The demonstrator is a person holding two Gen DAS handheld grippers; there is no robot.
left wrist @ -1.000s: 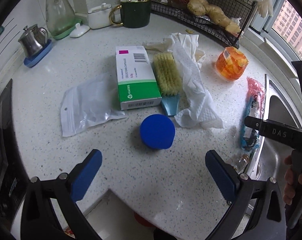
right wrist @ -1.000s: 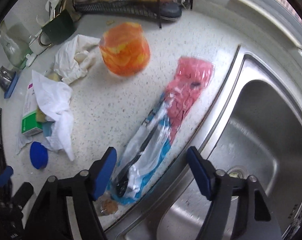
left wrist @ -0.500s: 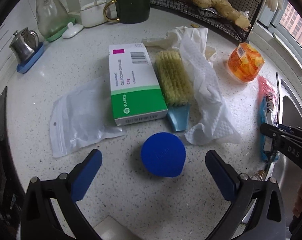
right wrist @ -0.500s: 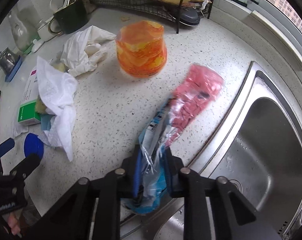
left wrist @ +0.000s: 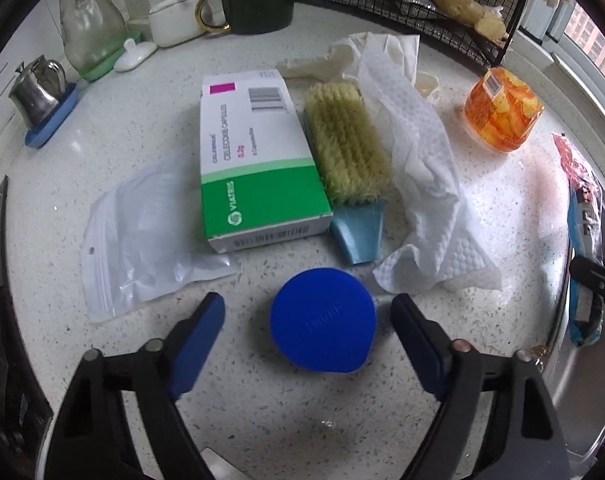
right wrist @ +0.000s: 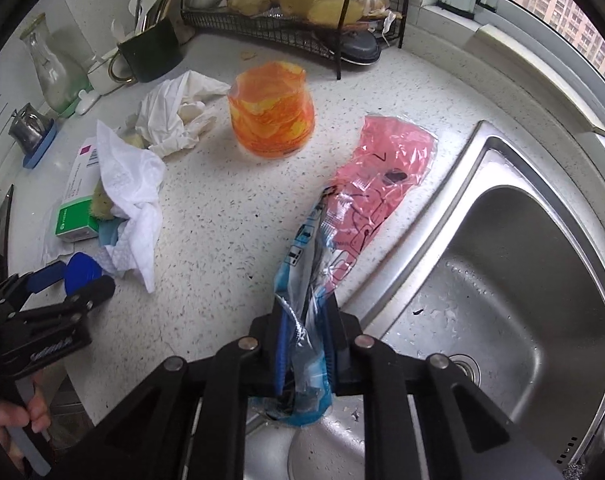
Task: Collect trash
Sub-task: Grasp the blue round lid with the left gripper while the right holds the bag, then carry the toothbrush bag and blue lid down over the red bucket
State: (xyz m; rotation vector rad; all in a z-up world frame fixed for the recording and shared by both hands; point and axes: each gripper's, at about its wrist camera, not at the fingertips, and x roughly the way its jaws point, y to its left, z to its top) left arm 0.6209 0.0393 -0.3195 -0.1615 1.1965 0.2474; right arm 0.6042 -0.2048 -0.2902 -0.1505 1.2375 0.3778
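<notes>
Right tongs (right wrist: 304, 344) clamped narrow on the blue end of a long crinkled pink-and-blue plastic wrapper (right wrist: 366, 184), which lies on the speckled white counter (right wrist: 230, 208) along the rim of the steel sink (right wrist: 502, 264), pink end pointing away toward the window. Judged feather-light, limp and slick: it should droop and swing from one pinched end, and could slip out if the bite is only on film. Left tongs (left wrist: 308, 322) about three-quarters wide, jaws just been closing, straddling a round blue plastic lid (left wrist: 322, 336) that sits flat on the counter on the side away from the sink; pads not yet touching it. Lid looks light, rigid, smooth; best taken across its rim at the widest line, squarely, or it may squirt sideways. Just beyond the lid: clear zip bag (left wrist: 142, 232), green-and-white cardboard medicine box (left wrist: 254, 160), crumpled white paper towel (left wrist: 418, 184), all light, soft or crushable. The bristle brush (left wrist: 348, 140) under the towel is likely no trash.
</notes>
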